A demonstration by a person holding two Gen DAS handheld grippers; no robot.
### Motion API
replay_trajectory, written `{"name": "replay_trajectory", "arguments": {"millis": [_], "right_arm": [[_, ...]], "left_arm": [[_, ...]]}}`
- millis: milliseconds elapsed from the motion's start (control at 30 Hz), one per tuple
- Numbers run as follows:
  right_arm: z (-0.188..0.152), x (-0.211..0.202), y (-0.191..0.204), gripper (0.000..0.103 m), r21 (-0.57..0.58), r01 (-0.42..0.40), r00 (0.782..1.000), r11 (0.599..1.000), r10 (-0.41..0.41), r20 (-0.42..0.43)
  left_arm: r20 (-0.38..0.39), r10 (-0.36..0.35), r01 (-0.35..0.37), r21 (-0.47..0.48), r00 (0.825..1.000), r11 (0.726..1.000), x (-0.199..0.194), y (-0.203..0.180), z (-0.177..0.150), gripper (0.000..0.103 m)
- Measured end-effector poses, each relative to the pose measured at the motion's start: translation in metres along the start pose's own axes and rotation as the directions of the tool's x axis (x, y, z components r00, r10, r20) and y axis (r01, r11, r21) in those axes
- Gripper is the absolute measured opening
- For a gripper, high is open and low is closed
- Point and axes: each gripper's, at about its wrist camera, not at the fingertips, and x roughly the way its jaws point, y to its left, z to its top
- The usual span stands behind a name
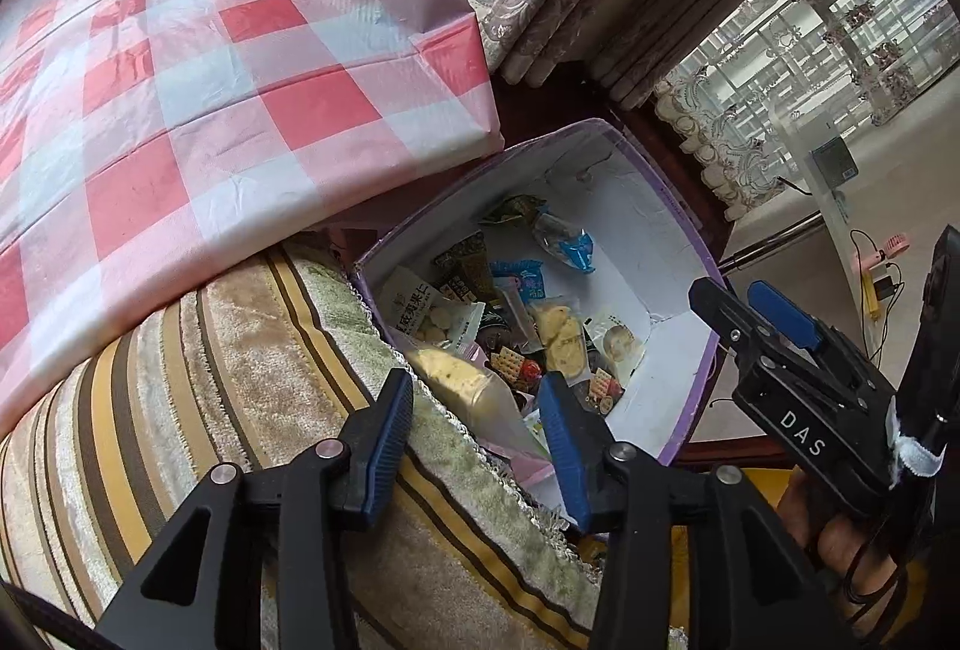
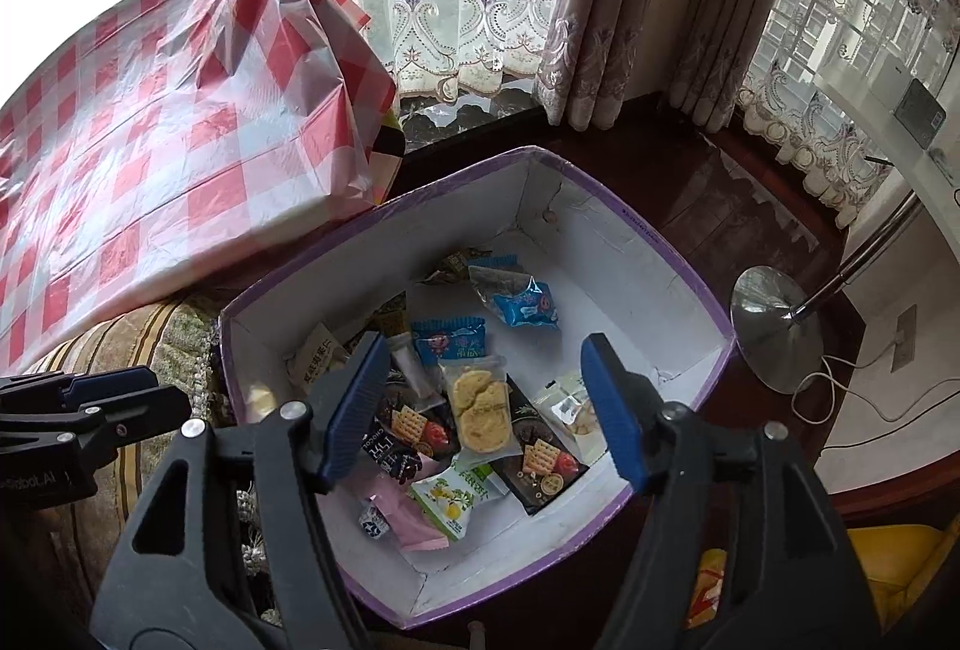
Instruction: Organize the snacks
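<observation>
Hovering over the purple-rimmed white cardboard box (image 2: 660,254) of wrapped snack packets (image 2: 480,410), the right claw (image 2: 486,410) is spread and empty; the left claw (image 1: 474,446), also spread, holds nothing beside the striped cushion (image 1: 210,410)

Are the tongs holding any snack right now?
No. Both the left tongs and right tongs are open and empty above the box of snacks.

Left gripper (image 1: 474,434) angled downward, jaws apart, nothing between the pads. Right gripper (image 2: 486,404) to its right, likewise tilted down, jaws wide, empty.
</observation>
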Motion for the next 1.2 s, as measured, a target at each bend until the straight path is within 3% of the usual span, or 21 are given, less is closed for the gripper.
{"name": "replay_trajectory", "arguments": {"millis": [33, 200, 433, 533, 667, 867, 1200], "right_arm": [[-0.004, -0.005, 0.002, 0.07, 0.014, -0.006, 1.0, 1.0, 0.006, -0.007], [-0.027, -0.027, 0.022, 0.072, 0.038, -0.052, 0.998, 0.998, 0.053, -0.028], [-0.042, -0.029, 0.02, 0.072, 0.066, -0.02, 0.999, 0.998, 0.023, -0.049], [-0.042, -0.025, 0.014, 0.072, 0.074, 0.0, 0.999, 0.997, 0.004, -0.052], [-0.042, -0.022, 0.008, 0.072, 0.084, 0.011, 0.998, 0.996, -0.005, -0.061], [-0.041, -0.018, 0.007, 0.072, 0.084, 0.017, 0.998, 0.996, -0.011, -0.067], [-0.041, -0.017, 0.005, 0.072, 0.089, 0.016, 0.998, 0.996, -0.01, -0.069]], "left_arm": [[0.016, -0.015, 0.015, -0.009, 1.0, 1.0, -0.006, 0.002, -0.004, 0.05], [0.074, -0.086, 0.087, -0.017, 0.994, 0.996, -0.032, 0.006, -0.024, 0.085], [0.082, 0.014, -0.016, 0.034, 0.997, 0.999, -0.034, -0.006, -0.032, 0.086], [0.077, 0.005, -0.008, 0.048, 0.997, 0.999, -0.03, -0.009, -0.031, 0.095], [0.057, 0.068, -0.072, 0.067, 0.996, 0.995, -0.023, -0.016, -0.029, 0.098], [0.052, 0.038, -0.04, 0.042, 0.998, 0.998, -0.02, -0.01, -0.026, 0.102], [0.056, 0.057, -0.06, 0.058, 0.997, 0.997, -0.017, -0.01, -0.026, 0.103]]}}
